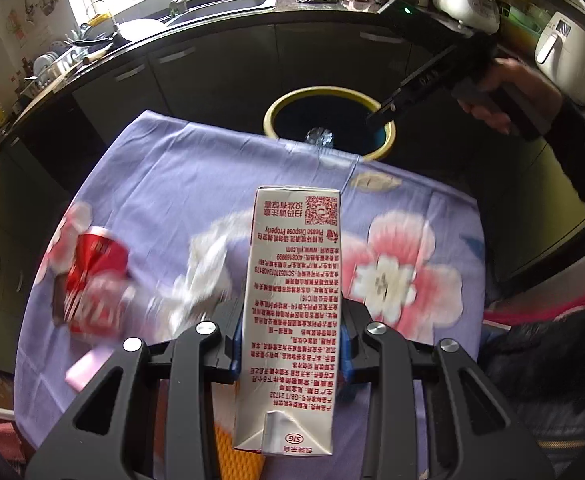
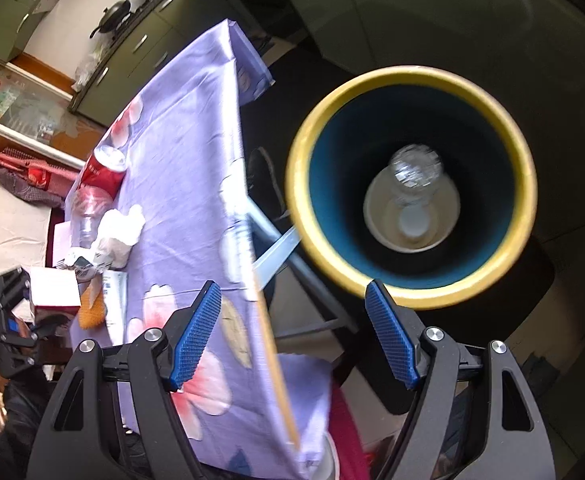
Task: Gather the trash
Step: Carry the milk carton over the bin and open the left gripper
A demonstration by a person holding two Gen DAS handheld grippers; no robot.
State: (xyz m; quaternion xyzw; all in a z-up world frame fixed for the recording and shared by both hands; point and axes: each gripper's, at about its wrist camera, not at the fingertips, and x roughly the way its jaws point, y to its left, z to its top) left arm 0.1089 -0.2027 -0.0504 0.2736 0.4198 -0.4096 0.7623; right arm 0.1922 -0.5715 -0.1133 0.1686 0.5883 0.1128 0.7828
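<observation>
Left wrist view: milk carton (image 1: 292, 312) pinched between the blue pads of the left gripper (image 1: 290, 344), held above the floral tablecloth (image 1: 164, 184). Left of it on the cloth: crumpled tissue (image 1: 208, 276), red can (image 1: 92, 276) with a clear plastic cup at its near end, both blurred. Beyond the table edge, yellow-rimmed bin (image 1: 328, 94), clear bottle (image 1: 319, 136) inside. Right wrist view: right gripper (image 2: 292, 336) over the bin (image 2: 412, 296), fingers spread, nothing between them; bottle (image 2: 414, 168) in the bin's bottom.
</observation>
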